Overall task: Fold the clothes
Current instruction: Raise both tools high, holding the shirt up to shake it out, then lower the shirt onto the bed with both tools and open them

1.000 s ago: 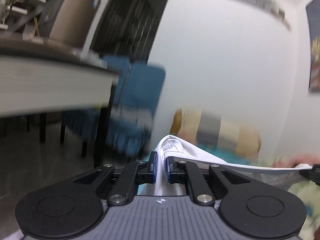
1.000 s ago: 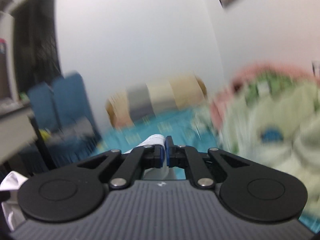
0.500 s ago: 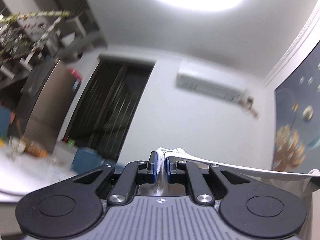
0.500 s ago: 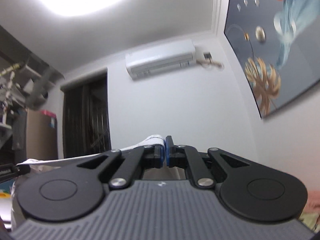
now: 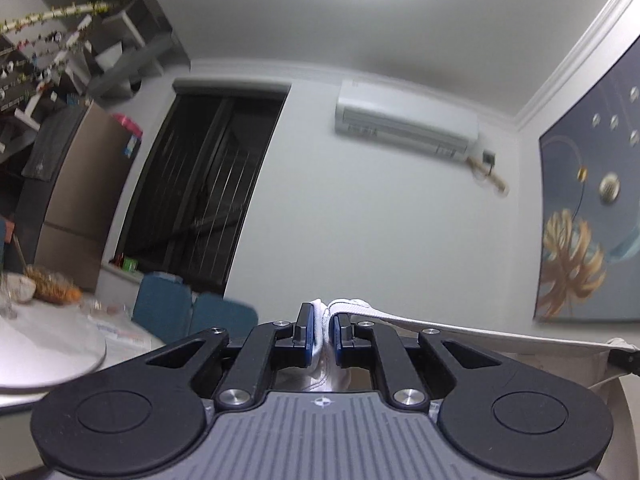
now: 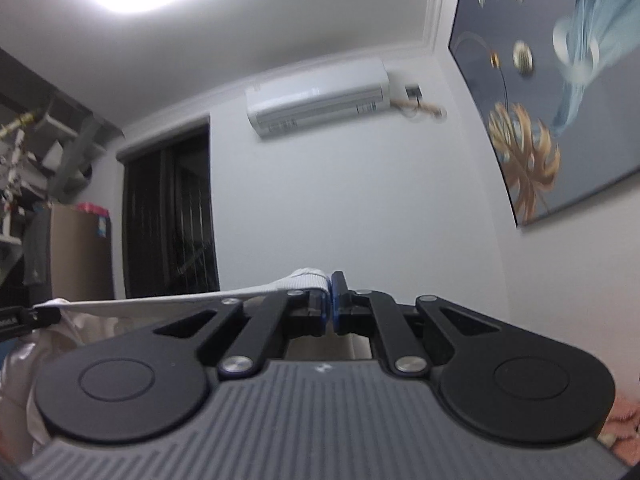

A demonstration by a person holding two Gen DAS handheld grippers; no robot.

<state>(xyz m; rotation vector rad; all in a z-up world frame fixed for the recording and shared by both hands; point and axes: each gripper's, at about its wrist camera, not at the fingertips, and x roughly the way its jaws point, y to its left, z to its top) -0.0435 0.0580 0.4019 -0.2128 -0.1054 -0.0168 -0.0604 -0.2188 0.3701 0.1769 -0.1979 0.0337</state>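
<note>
Left tongs (image 5: 323, 334) and right tongs (image 6: 329, 306) each pinch a corner of a white cloth (image 5: 480, 334), its top edge stretched taut between them, body hanging below, raised.

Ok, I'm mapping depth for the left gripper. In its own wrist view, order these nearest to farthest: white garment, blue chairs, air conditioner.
1. white garment: clamped in the left gripper.
2. blue chairs: lower left, beside the round table.
3. air conditioner: high on the far wall, upper right.
</note>
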